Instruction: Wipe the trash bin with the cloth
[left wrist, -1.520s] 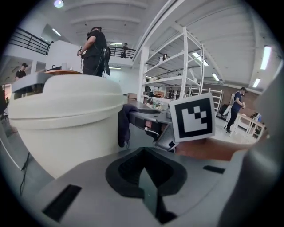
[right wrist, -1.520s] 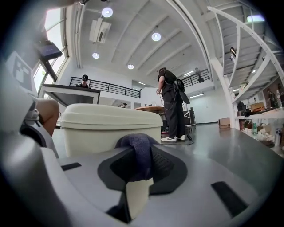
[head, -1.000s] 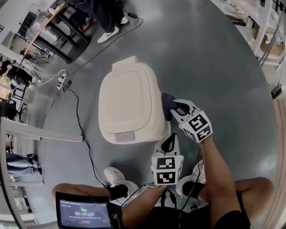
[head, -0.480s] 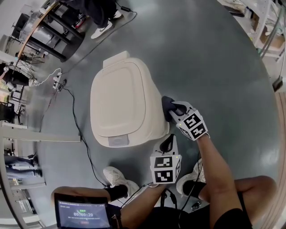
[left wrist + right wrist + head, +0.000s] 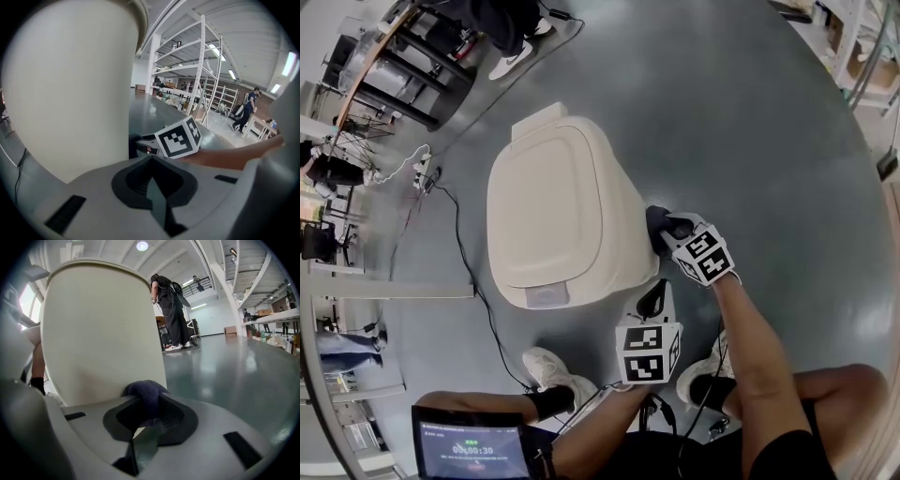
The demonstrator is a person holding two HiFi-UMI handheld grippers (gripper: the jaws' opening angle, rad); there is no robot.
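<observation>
Trash bin (image 5: pixel 558 211): cream, lid shut, upright on the grey floor (image 5: pixel 750 141) in the middle of the head view. Right side wall turned toward both grippers, so reachable for wiping with no lifting or tipping.

Cloth (image 5: pixel 657 223): dark blue, bunched into a wad. Pressed against the bin's right side wall toward its near end, below the lid rim. Wadded up, probably to make a firm pad for rubbing.

Right gripper (image 5: pixel 667 231): jaws clamped on the cloth, with the wad bulging out past the tips in the right gripper view. Aimed leftward at the wall, so that fabric rather than plastic meets the bin. Seemingly in contact with the wall only through the cloth.

Left gripper (image 5: pixel 653 300): jaws together, nothing between them. Held low, just off the bin's near right corner, pointing away along the wall with the right gripper straight ahead in its own view. Not seen touching the bin. Likely parked clear of the wiping path, or kept ready to steady the bin.

Step in hand: judged to be the wiping of the right side wall. Cannot tell which surfaces are already clean.

Risk: a light bin on a smooth floor, apt to slide left under a sideways push. Bracing with the idle gripper a possible help.
</observation>
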